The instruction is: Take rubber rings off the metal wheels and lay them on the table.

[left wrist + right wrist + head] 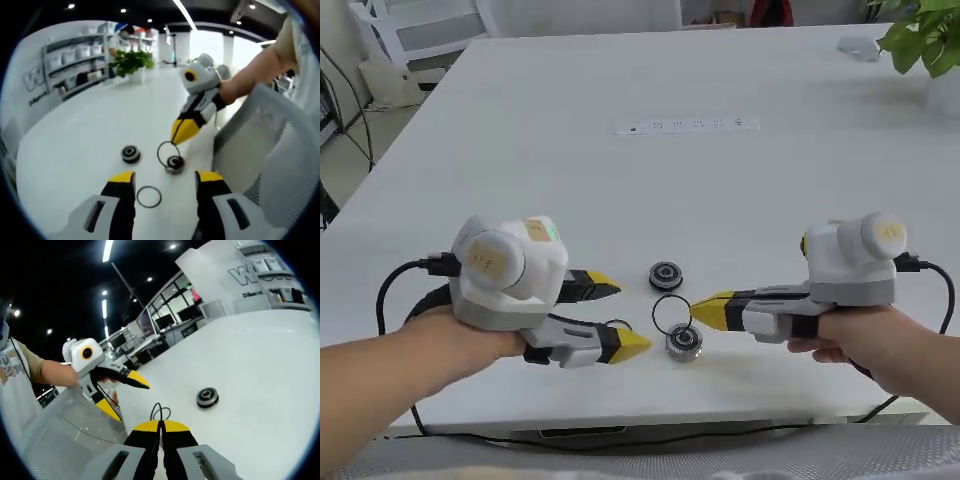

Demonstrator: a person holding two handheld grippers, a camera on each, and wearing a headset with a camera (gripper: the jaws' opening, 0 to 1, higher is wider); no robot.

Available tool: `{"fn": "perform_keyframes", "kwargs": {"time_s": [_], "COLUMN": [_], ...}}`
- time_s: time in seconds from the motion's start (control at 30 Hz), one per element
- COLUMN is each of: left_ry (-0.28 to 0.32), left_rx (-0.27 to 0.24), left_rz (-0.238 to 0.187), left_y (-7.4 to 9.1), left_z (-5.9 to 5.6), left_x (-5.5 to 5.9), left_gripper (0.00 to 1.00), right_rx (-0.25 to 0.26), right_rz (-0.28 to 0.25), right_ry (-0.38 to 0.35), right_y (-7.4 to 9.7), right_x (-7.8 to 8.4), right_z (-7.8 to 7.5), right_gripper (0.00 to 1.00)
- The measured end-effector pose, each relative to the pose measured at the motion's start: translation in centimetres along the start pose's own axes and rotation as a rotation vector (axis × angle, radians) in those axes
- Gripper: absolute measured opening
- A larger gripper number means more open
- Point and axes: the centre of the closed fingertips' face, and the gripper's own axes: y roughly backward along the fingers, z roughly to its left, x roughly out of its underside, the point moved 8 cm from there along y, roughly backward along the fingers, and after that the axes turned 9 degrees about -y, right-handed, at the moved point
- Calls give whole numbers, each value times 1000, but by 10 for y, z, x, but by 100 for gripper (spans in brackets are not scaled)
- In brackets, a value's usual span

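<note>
My right gripper [698,311] is shut on a thin black rubber ring [669,314], and the loop hangs down against a bare metal wheel [683,342]; I cannot tell whether it still catches on it. In the left gripper view that ring [167,150] dangles from the right gripper [181,134] over the wheel [174,164]. A second wheel [665,275], dark-rimmed, lies flat just behind. My left gripper [618,315] is open, and a loose ring [149,196] lies on the table between its jaws. The right gripper view shows the held ring [160,412] and the dark-rimmed wheel [207,396].
On the white table [620,200] a flat power strip [685,125] lies at the far middle. A potted plant [925,35] stands at the far right corner. Black cables trail from both grippers over the near edge, and a mesh chair back [260,150] stands close.
</note>
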Motion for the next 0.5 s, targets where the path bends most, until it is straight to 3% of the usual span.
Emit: {"fn": "perform_keyframes", "kwargs": {"time_s": [0.5], "left_ry": [18], "left_rx": [-39], "left_rz": [15], "left_y": [32], "left_z": [9], "left_x": [13], "left_gripper": [56], "right_rx": [-22], "right_rz": [21], "right_ry": [29], "right_y": [-14], "right_x": [-12], "right_z": [9], "right_gripper": [0]}}
